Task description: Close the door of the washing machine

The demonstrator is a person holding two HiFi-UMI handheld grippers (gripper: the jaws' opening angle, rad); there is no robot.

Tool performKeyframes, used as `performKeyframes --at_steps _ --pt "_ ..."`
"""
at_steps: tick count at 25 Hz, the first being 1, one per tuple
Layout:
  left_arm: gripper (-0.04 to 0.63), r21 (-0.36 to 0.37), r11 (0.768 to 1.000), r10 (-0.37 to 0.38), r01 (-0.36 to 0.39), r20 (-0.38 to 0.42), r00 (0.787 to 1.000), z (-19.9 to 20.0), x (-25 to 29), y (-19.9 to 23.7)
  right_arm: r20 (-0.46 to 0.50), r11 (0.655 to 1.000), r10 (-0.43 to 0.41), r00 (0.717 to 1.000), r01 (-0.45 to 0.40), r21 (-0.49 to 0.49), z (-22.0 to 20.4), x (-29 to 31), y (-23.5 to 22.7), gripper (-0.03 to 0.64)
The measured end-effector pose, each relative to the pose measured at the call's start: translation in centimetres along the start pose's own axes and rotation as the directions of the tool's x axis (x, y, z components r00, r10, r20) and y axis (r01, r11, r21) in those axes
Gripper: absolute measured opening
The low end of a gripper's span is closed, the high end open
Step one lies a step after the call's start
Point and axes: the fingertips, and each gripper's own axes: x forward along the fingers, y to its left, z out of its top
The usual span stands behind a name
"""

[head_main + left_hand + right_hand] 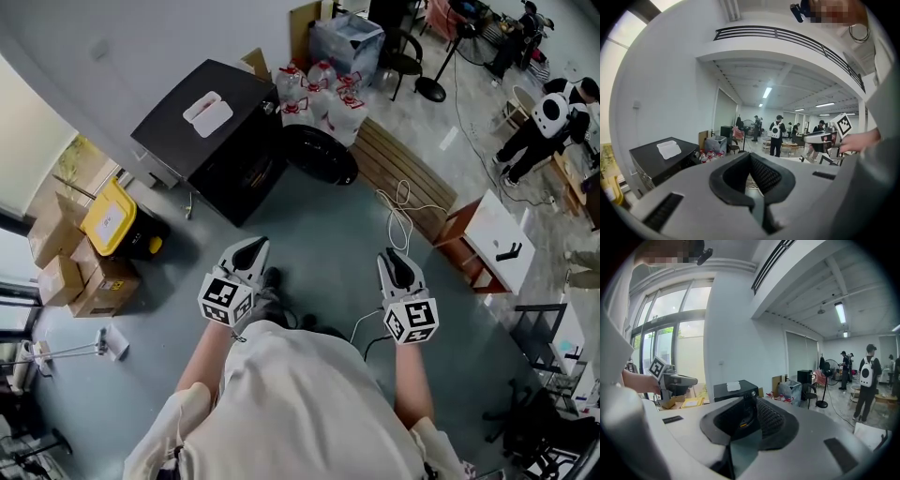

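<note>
The black washing machine (211, 131) stands by the wall ahead of me, a white pad on its top. Its round dark door (321, 155) hangs swung open at the machine's right front. Both grippers hover over the floor, well short of the machine. My left gripper (248, 255) has its jaws slightly apart around nothing, with the machine (661, 161) to the left of its jaws (751, 161). My right gripper (398, 267) is open and empty; between its jaws (752, 404) the machine's front (740, 394) shows.
A yellow-lidded bin (112, 217) and cardboard boxes (70, 272) sit left of the machine. Red-printed bags (323, 94) lie behind the door. A slatted wooden board (398, 173), a white cable (401, 211) and a small white-topped table (497, 239) are on the right. People (548, 122) stand far right.
</note>
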Motion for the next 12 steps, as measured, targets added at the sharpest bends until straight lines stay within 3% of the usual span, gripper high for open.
performKeyframes --at_steps 12 --pt "0.008 -0.006 0.997 -0.077 0.077 -0.024 0.997 0.6 7.2 7.5 -0.044 0.998 -0.062 0.997 0.063 0.029 0.3 8.8 -2.0 0.087"
